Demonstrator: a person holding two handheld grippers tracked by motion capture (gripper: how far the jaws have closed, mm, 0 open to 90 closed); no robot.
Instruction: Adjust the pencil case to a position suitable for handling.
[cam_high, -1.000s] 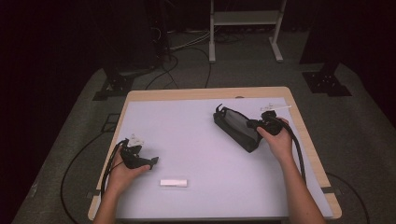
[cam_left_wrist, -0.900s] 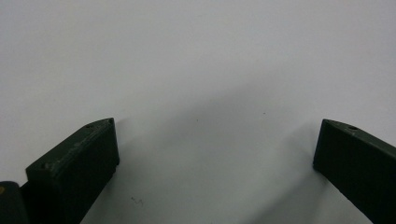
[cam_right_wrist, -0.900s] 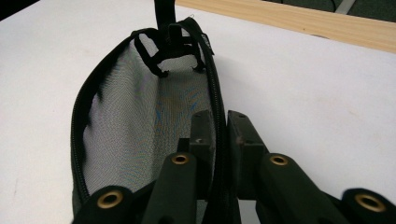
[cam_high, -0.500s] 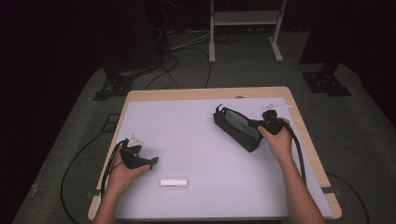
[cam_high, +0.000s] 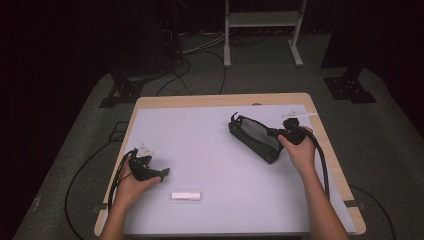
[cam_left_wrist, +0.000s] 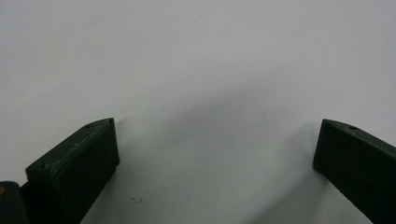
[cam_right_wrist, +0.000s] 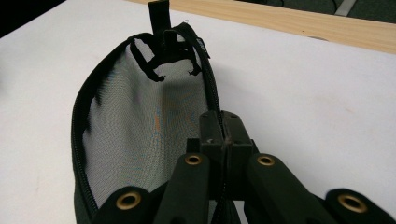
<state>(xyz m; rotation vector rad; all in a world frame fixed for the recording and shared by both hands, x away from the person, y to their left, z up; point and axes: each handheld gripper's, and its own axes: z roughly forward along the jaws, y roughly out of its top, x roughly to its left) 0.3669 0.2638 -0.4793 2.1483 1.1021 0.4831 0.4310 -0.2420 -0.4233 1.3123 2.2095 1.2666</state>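
Note:
A black mesh pouch lies open on the white mat, right of centre. Its zipper runs around the rim and a pull tab stands up at the far end. My right gripper is shut on the pouch's near zipper edge. In the right gripper view the two jaws of my right gripper meet with the rim of the pouch pinched between them. At the left front, my left gripper rests low over the mat. My left gripper is open in its own view, with bare mat between the jaws.
A small white block lies near the front edge, just right of my left gripper. A white object sits at the back right corner of the mat. The wooden table edge runs along the back; cables and stands are on the floor beyond.

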